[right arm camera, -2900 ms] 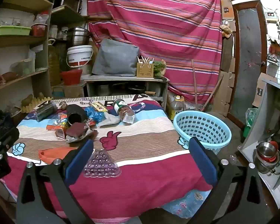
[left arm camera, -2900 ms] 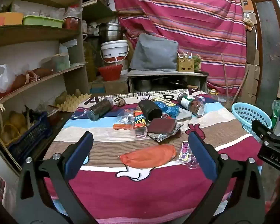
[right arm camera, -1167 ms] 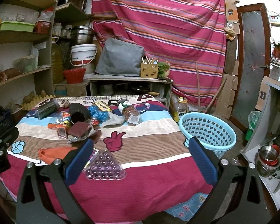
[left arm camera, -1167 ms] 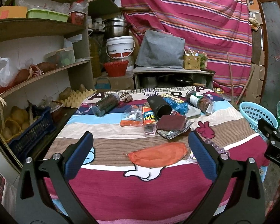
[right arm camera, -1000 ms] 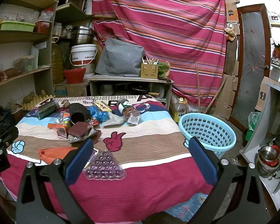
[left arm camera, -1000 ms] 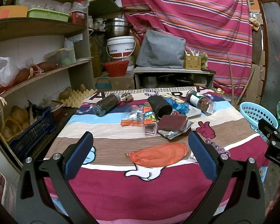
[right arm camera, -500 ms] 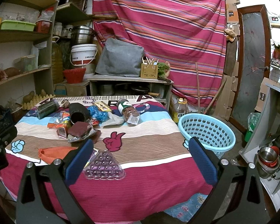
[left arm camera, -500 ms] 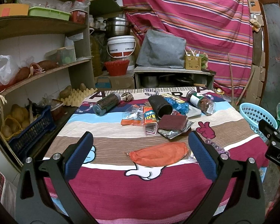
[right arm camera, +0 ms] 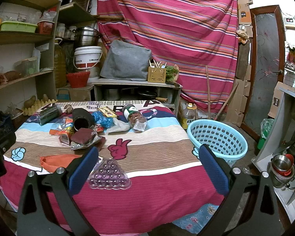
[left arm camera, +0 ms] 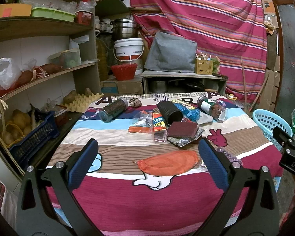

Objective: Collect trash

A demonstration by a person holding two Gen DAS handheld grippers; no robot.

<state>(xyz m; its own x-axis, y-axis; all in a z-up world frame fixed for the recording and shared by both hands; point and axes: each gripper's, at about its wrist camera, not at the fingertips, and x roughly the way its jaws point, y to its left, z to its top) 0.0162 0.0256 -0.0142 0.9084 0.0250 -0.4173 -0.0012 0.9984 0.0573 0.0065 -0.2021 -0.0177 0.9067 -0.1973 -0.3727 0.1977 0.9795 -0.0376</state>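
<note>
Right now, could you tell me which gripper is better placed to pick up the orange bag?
Left gripper: open, and the orange bag lies between its fingers; it lies left of the right gripper.

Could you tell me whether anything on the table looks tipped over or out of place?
Yes: three containers lie on their sides: the dark jar, black cup and clear jar. Wrappers lie scattered around them.

I see the table (left arm camera: pixel 116 149) under a striped cartoon cloth. At its 12 o'clock edge lie a dark jar (left arm camera: pixel 113 109), a black cup (left arm camera: pixel 170 113) and a clear jar (left arm camera: pixel 211 108); an orange bag (left arm camera: pixel 168 162) sits toward 6, a bead tray (right arm camera: pixel 110 175) beside it.
</note>
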